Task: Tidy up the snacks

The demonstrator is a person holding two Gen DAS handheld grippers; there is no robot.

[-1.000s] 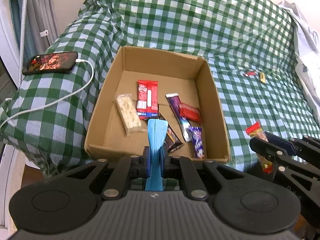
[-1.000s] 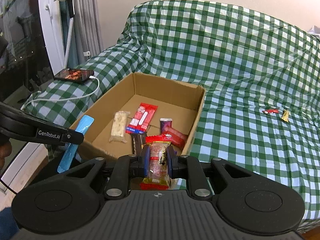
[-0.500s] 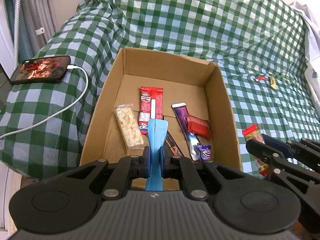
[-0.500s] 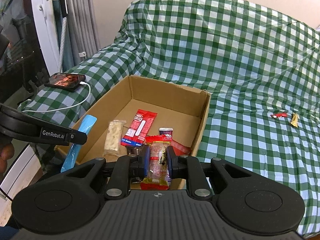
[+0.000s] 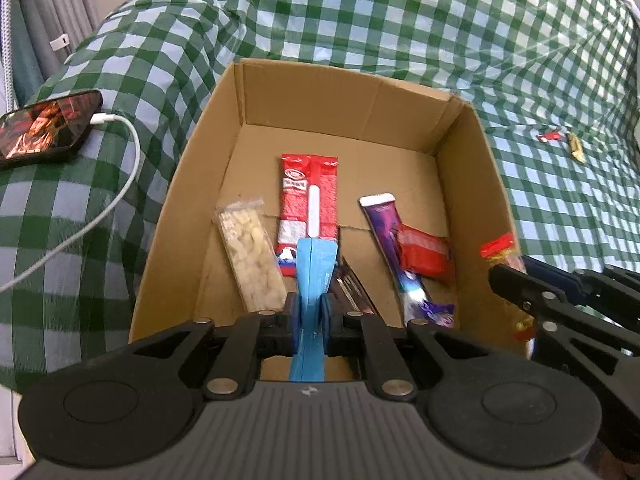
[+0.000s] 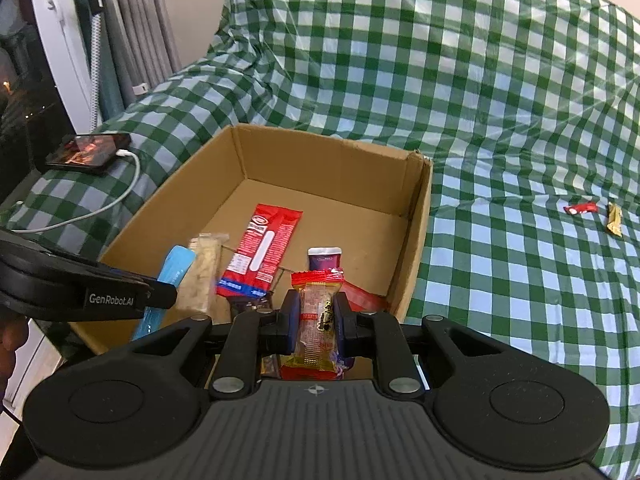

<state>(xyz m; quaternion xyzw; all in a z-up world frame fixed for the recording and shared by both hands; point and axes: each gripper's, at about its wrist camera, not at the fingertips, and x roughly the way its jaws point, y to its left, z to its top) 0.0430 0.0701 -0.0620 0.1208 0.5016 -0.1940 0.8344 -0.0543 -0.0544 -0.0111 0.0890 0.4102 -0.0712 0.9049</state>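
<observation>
The left gripper (image 5: 311,312) hangs over the near edge of the box (image 5: 492,184), a blue packet (image 5: 314,268) standing upright between its pads; the jaws have just been easing apart, yet the packet still sits pinched between them. The right gripper (image 6: 318,320) is clenched on a clear-and-red snack (image 6: 318,312), which stands upright in its pads above the box's near right corner; from the left wrist view that snack (image 5: 504,252) shows just outside the box's right wall.

The box rests on a green check cloth (image 6: 500,100) draped over a sofa; inside lie a pale nut bar (image 5: 250,248) by the left side, a red wafer pack (image 5: 309,204) in the middle, a purple bar (image 5: 386,220) to the right with a small red pack (image 5: 424,256) lying across it, and a dark bar (image 5: 354,288) near the front, partly hidden behind the blue packet.

Well apart on the cloth to the right sit a red candy (image 6: 581,208) and a gold candy (image 6: 614,219), just beside each other; on the left arm of the sofa lies a phone (image 5: 46,128), screen lit, with a white cable (image 5: 116,196) plugged in and trailing off toward the near left.
</observation>
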